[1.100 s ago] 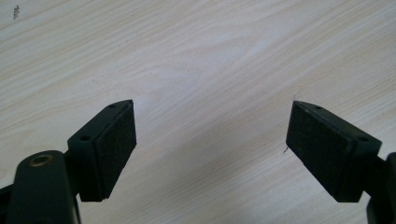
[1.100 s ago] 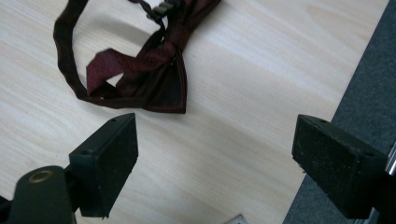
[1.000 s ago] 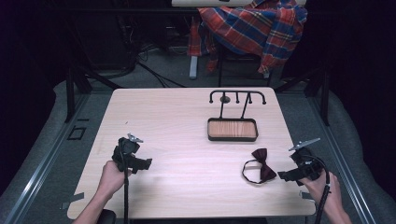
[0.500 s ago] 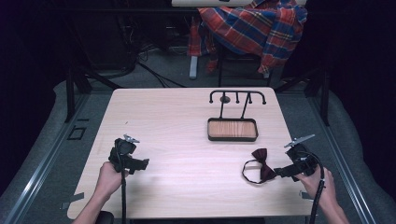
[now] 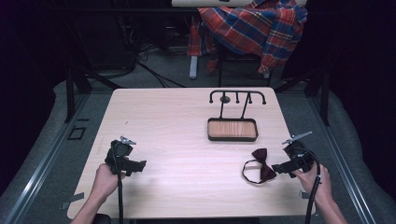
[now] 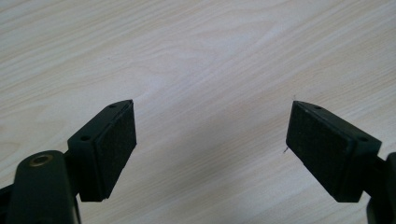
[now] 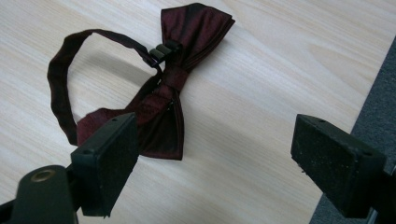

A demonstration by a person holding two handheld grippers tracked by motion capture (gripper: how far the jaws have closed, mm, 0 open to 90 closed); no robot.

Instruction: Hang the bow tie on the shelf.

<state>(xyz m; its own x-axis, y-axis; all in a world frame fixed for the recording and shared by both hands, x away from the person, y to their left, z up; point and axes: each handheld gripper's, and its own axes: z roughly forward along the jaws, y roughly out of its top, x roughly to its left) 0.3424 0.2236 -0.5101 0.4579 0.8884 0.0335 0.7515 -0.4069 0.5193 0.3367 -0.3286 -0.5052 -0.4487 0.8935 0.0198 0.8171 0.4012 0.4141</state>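
- My right gripper (image 5: 279, 168) has slid in toward the bow tie (image 5: 260, 164) over the last second; a second ago it sat farther out near the table's right edge, and now its tips are just beside the tie's near wing.
- In the right gripper view its 2 jaws stand wide apart with nothing between them. The near wing of the bow tie (image 7: 161, 116) lies just ahead of the left pad, and part of it is hidden behind that pad, so I cannot tell whether they touch.
- The tie lies flat on the table (image 5: 177, 121) at its front right, with its strap (image 7: 60, 84) curled in a loop off to one side and the small clasp (image 7: 161, 52) up near the knot.
- The tray (image 5: 232, 129) with the hook rack (image 5: 237, 95) behind it stands near, farther back on the table, apart from the tie.
- My left gripper (image 5: 138, 164) has drifted slightly back and down toward me. In the left gripper view its jaws are spread over bare wood, holding nothing.
- I read this as the approach for a pick: the right side is closing the gap while the left waits.
- My judgement is that the next move needs the jaws to straddle the knot or a wing before closing; thin fabric lying flat could slip under the pads.
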